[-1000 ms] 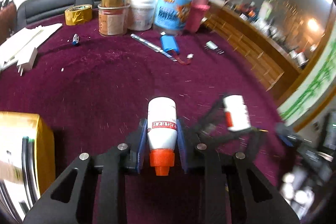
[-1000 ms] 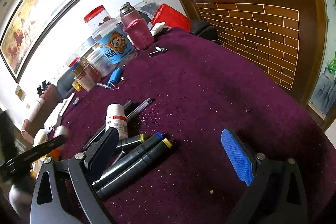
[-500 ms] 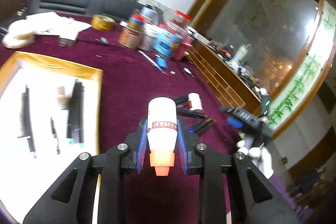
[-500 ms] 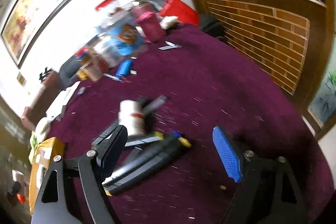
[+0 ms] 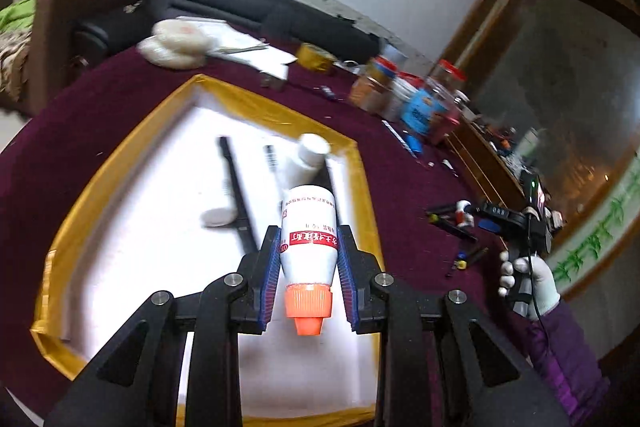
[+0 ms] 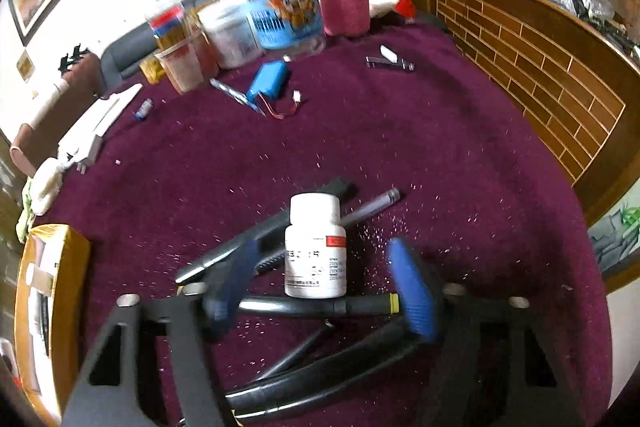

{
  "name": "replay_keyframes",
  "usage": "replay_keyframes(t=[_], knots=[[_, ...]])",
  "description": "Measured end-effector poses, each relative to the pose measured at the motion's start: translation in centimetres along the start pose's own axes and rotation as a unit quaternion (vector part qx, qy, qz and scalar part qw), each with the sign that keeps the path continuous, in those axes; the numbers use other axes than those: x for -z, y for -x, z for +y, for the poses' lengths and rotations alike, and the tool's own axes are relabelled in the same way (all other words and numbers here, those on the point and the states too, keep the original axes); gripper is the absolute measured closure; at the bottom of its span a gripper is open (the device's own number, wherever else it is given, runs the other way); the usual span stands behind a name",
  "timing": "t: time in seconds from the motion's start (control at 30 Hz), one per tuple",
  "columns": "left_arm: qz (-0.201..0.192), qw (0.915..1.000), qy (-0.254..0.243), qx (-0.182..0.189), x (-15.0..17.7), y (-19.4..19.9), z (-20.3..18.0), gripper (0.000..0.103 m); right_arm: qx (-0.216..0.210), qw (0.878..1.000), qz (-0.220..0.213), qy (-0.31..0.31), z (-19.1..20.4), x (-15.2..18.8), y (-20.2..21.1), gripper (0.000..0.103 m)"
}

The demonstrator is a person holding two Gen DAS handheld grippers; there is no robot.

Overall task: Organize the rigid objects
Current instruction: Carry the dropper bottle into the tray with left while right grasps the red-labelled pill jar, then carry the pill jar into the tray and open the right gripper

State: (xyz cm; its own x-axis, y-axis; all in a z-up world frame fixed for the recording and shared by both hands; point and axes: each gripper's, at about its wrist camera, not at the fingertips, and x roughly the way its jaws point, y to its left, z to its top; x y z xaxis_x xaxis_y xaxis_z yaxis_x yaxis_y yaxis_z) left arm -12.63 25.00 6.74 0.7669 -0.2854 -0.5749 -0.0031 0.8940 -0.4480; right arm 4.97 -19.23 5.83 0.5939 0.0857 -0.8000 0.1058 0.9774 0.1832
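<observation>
Swinging over from the bare purple cloth, the left gripper now holds its white orange-capped squeeze bottle clamped above the yellow-rimmed white tray (delivery seems near); the right gripper is closing around the white pill bottle, pads not yet touching.

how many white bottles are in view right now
3. An orange-capped bottle is clamped in the left gripper over the yellow-rimmed tray; another lies in that tray; a white pill bottle stands between the closing right gripper's jaws. Others may be hidden.
</observation>
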Motion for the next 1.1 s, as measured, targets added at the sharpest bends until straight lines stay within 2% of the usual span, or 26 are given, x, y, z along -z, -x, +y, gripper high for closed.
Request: replay_keyframes(t=[0.03,0.2,0.3,0.43,0.63,0.7,0.77,0.9,1.0,1.1], knots=[[-0.001,1.0000,0.003,-0.005,0.0,0.1,0.4,0.079,-0.012,1.000,0.010,-0.007,-0.3,0.0,-0.5,0.073],[-0.005,0.9997,0.009,-0.024,-0.1,0.3,1.4,0.079,-0.052,0.998,0.010,-0.038,-1.3,0.5,0.3,0.073],[0.022,0.9986,0.007,-0.048,-0.8,-0.9,2.5,0.079,-0.092,0.995,0.004,-0.044,-1.2,1.0,2.1,0.073],[0.077,0.9935,0.017,-0.082,-2.6,-3.4,4.7,0.079,-0.135,0.991,-0.007,-0.017,1.1,2.2,5.0,0.073],[0.091,0.9872,-0.002,-0.131,-5.6,-6.1,6.1,0.078,-0.214,0.977,0.003,0.026,7.3,4.1,7.7,0.073],[0.079,0.9889,0.018,-0.125,-6.2,-6.4,6.7,0.069,-0.236,0.971,0.015,0.041,9.6,4.8,8.0,0.073],[0.066,0.9897,0.042,-0.120,-6.6,-6.4,7.4,0.049,-0.254,0.965,0.027,0.061,12.2,5.6,8.3,0.073],[0.045,0.9905,0.087,-0.097,-6.4,-6.5,8.8,0.048,-0.282,0.953,0.058,0.099,17.3,7.2,8.3,0.072],[0.044,0.9905,0.082,-0.101,-6.1,-6.7,8.6,0.045,-0.290,0.944,0.089,0.128,21.6,8.6,7.0,0.072],[0.038,0.9920,0.076,-0.094,-5.8,-6.3,8.0,0.031,-0.288,0.939,0.107,0.156,25.6,9.7,5.7,0.072]])
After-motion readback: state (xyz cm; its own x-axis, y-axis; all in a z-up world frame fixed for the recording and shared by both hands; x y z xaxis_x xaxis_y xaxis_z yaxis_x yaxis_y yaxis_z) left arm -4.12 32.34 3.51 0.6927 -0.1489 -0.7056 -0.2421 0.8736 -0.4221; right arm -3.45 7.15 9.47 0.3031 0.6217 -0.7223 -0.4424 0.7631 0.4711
